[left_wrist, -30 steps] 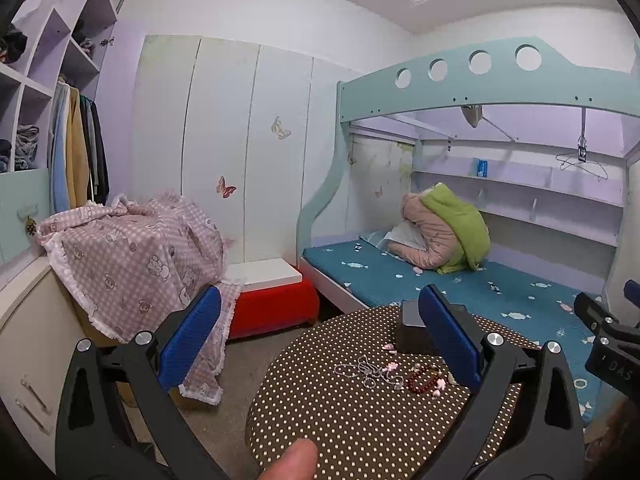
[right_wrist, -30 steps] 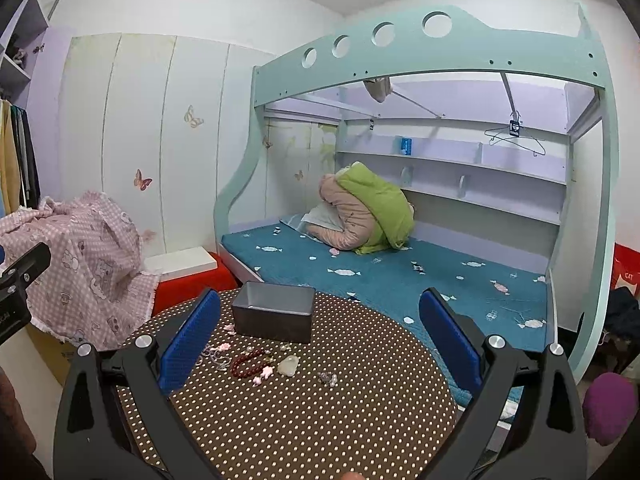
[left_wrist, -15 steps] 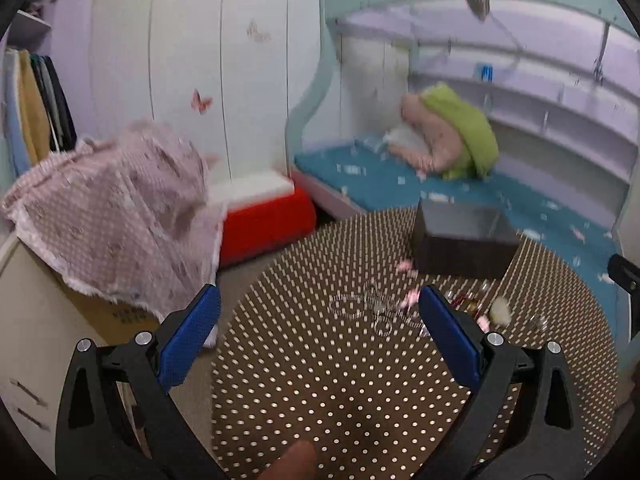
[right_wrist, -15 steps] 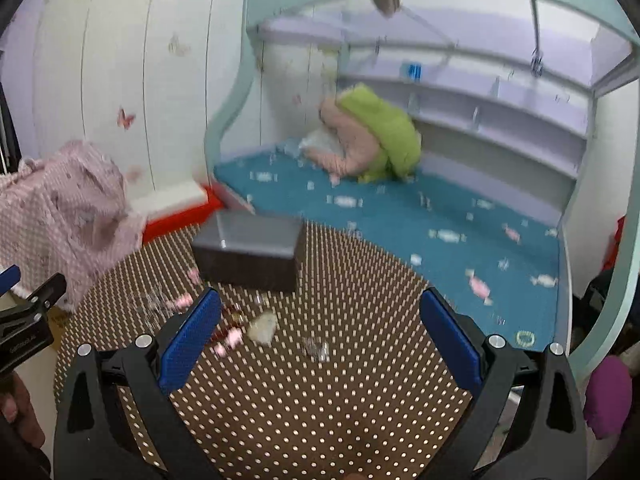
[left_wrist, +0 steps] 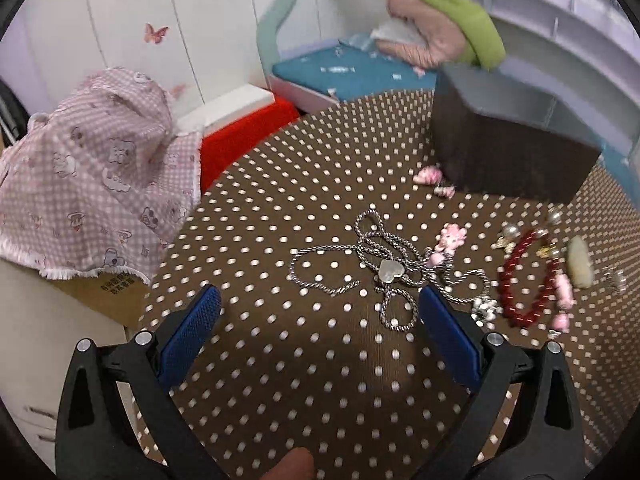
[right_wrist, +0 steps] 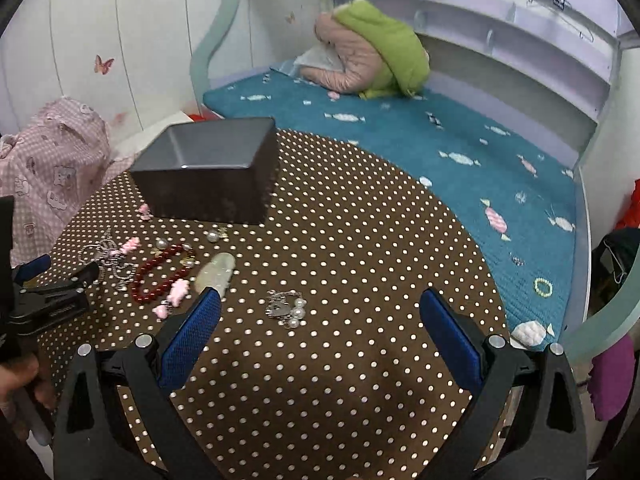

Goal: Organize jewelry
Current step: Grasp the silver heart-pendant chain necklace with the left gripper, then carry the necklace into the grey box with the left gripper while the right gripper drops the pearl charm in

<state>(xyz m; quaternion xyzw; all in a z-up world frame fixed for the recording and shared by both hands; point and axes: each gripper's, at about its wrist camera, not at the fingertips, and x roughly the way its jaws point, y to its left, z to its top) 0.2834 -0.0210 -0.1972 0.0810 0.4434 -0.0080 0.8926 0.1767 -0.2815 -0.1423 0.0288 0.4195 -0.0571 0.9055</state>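
My left tongs (left_wrist: 318,312) hang released over the dotted table (left_wrist: 304,380), fingers wide apart with nothing between them, just short of the silver chain (left_wrist: 360,264) with its heart pendant (left_wrist: 390,269). The red bracelet (left_wrist: 528,276) lies to the right of the chain, near a pale stone (left_wrist: 580,264). My right tongs (right_wrist: 320,316) are released too, empty, with a small pearl cluster (right_wrist: 288,308) on the cloth between the fingers' line. The dark box (right_wrist: 208,168) stands open at the back of the table, beyond the jewelry.
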